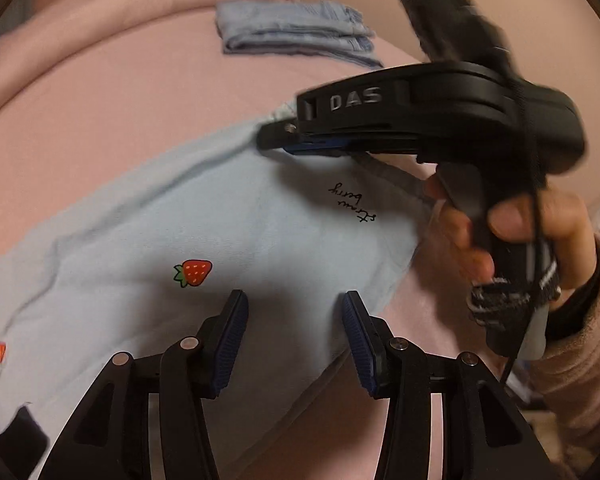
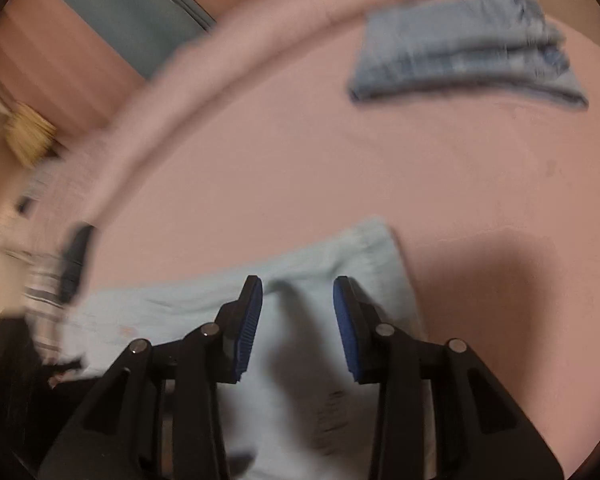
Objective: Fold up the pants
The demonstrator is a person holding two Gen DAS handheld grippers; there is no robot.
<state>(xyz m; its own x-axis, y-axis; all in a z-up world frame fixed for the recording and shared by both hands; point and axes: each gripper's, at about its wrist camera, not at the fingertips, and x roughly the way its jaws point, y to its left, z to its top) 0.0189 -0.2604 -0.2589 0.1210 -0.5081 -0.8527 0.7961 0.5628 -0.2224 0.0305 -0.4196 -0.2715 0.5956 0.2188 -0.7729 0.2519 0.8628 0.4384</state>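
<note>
On the pink bed point(image 1: 120, 128) the light-blue pants point(image 1: 228, 236) lay flat, long axis running from lower left to upper right; the left gripper point(image 1: 294, 320) hovered over the near edge, jaws apart and empty; the right gripper point(image 2: 298, 308), jaws narrowly parted, empty, stood over the far end, beside folded jeans point(image 2: 464, 44).

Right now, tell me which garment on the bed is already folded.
The denim-blue garment at the far side is folded into a stack; the pale blue strawberry-print pants lie spread out.
</note>
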